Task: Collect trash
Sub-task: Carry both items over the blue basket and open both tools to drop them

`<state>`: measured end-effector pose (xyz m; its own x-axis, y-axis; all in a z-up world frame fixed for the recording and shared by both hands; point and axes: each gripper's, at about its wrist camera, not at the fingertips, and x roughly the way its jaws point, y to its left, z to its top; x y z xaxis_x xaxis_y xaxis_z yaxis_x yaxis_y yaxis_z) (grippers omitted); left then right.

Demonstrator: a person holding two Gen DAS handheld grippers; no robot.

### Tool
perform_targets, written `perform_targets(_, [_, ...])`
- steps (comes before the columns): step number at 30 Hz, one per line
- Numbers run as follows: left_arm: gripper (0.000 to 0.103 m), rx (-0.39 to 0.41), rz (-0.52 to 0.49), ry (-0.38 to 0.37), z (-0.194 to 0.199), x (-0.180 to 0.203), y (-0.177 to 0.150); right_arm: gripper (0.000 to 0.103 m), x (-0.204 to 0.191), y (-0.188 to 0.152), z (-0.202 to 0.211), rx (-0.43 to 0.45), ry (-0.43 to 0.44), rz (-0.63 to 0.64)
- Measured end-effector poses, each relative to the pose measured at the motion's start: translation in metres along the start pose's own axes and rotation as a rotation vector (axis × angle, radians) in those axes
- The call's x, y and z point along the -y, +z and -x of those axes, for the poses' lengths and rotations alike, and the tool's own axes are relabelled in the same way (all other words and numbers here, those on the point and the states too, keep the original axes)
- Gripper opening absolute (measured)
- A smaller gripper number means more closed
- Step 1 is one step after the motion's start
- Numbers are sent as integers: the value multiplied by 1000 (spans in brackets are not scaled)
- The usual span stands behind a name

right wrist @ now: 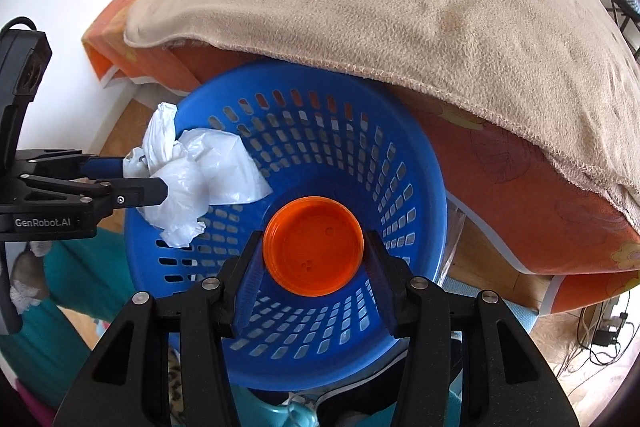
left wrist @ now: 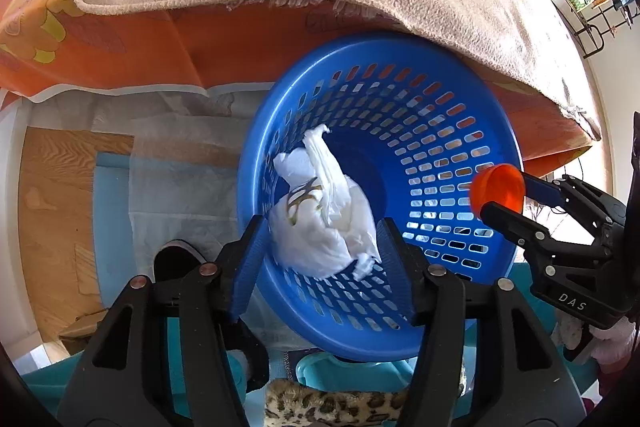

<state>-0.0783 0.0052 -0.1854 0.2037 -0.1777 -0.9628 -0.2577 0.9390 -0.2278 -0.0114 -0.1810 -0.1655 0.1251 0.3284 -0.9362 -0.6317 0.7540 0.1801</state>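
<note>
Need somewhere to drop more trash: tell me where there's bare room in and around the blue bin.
The blue basket's bottom and far wall are bare. Its near side is crowded: white plastic bag between the left gripper's fingers, orange lid in the right gripper. The beige blanket overhangs the far rim.

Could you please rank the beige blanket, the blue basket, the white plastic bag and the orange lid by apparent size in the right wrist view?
1. beige blanket
2. blue basket
3. white plastic bag
4. orange lid

The bag and lid look close; the lid's nearness to the camera leaves their true order unsure.
</note>
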Motion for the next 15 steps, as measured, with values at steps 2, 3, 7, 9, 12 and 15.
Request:
perform_targets(2, [58, -1, -2, 2, 1, 0, 1, 51, 0, 0, -2, -7, -1, -7])
perform_targets(3, [58, -1, -2, 2, 1, 0, 1, 52, 1, 0, -2, -8, 2, -10])
perform_targets(7, [58, 1, -2, 3, 1, 0, 1, 52, 3, 0, -3, -11, 0, -18])
perform_targets(9, [58, 4, -2, 6, 2, 0, 1, 52, 3, 1, -5, -13, -1, -25])
perform_targets(12, [58, 10, 2, 6, 4, 0, 3, 52, 5, 0, -4, -11, 1, -31])
perform_targets(15, [58, 13, 5, 4, 5, -1, 4, 52, 6, 0, -1, -4, 2, -34])
